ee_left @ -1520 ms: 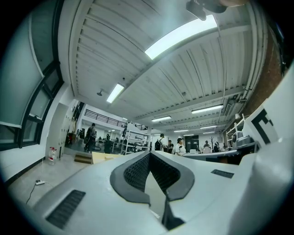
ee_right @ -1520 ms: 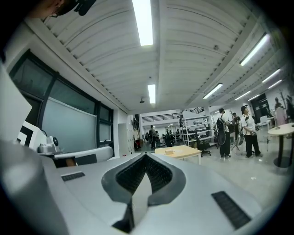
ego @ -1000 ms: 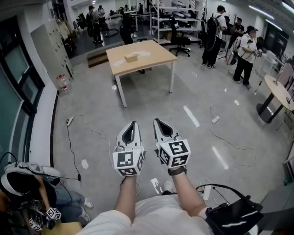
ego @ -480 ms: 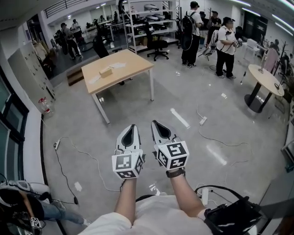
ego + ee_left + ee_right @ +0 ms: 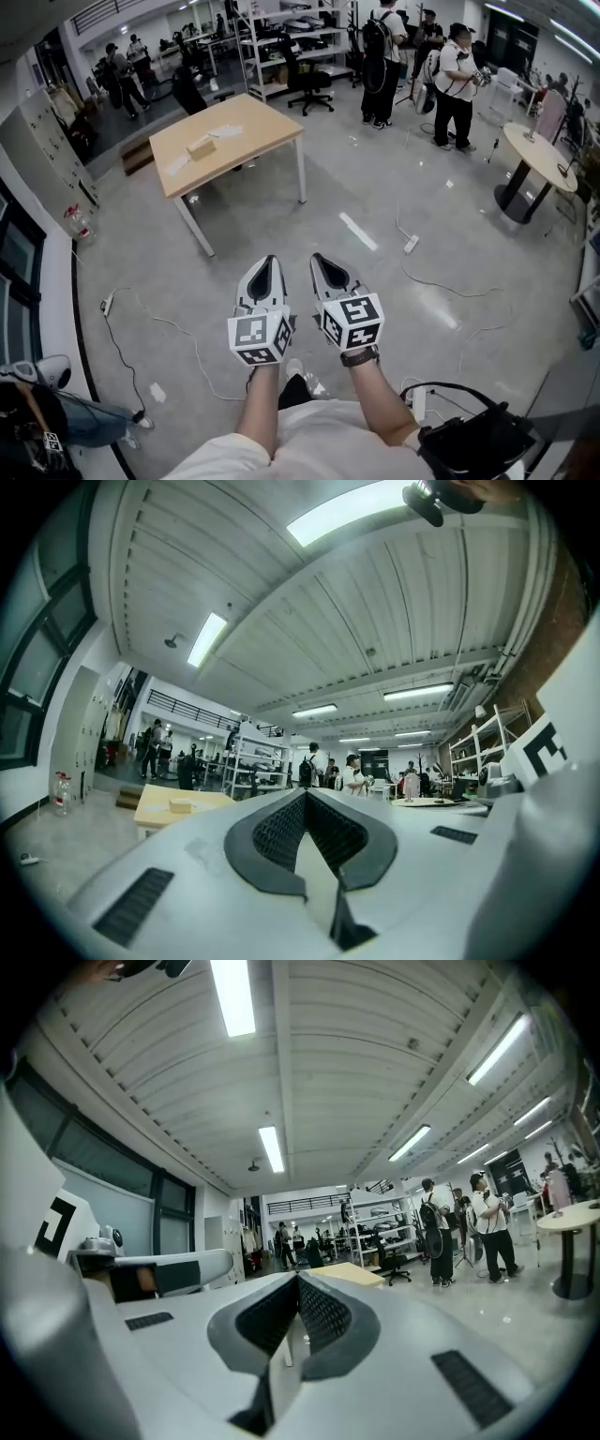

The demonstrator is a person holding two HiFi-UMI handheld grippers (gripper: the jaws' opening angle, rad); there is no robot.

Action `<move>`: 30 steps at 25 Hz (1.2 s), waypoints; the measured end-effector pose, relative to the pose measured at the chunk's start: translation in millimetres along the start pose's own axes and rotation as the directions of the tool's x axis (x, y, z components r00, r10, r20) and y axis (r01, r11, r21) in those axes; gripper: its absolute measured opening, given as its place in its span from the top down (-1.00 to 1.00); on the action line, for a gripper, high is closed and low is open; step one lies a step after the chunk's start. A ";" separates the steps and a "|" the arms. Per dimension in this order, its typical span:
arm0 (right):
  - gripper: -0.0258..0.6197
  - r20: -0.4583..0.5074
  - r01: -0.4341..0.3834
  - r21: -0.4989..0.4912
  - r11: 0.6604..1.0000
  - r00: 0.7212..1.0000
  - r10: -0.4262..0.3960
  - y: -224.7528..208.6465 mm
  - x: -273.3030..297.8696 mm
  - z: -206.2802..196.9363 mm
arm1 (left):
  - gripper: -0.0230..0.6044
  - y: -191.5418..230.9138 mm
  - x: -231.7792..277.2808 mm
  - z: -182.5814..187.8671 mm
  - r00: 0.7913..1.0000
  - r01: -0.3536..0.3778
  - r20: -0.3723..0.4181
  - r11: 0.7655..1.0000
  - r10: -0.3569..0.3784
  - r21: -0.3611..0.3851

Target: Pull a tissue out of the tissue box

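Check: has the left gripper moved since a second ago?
Yes. The left gripper has moved forward toward the table: its near leg's foot, earlier ahead of the tip, now sits level with it, off left.

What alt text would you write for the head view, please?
Seen from above, a person holds the left gripper and right gripper side by side over a grey floor, both with jaws shut and empty. Ahead stands a wooden table with a small tissue box on it; several people stand beyond.

A small, pale tan tissue box (image 5: 200,145) lies flat on the light wooden bench (image 5: 258,127), towards its far left edge, well across the room.
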State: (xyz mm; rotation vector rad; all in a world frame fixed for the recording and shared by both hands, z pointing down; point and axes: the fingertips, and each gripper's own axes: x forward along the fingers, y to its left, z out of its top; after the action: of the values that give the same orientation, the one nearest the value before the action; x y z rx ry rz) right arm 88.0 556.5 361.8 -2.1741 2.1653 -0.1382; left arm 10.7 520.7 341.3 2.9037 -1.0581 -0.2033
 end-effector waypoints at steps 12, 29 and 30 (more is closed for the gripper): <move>0.92 0.043 -0.073 -0.072 0.995 0.996 0.076 31.3 160.8 33.6 | 0.92 138.6 90.9 39.5 0.995 -0.040 0.097 0.999 0.038 0.016; 0.92 -0.015 -0.084 -0.056 0.995 0.996 0.083 20.5 322.1 -0.3 | 0.92 261.4 193.1 -9.4 0.999 -0.041 0.020 0.999 0.042 -0.015; 0.92 -0.017 -0.094 -0.050 0.994 0.996 0.093 16.9 333.7 -4.4 | 0.92 269.8 204.2 -13.2 0.999 -0.052 0.015 0.999 0.052 -0.013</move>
State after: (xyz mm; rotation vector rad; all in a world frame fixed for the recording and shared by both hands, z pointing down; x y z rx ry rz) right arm 71.8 222.9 369.0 -2.0991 2.2982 -0.0951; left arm -4.6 182.7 355.7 2.8641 -1.1293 -0.2290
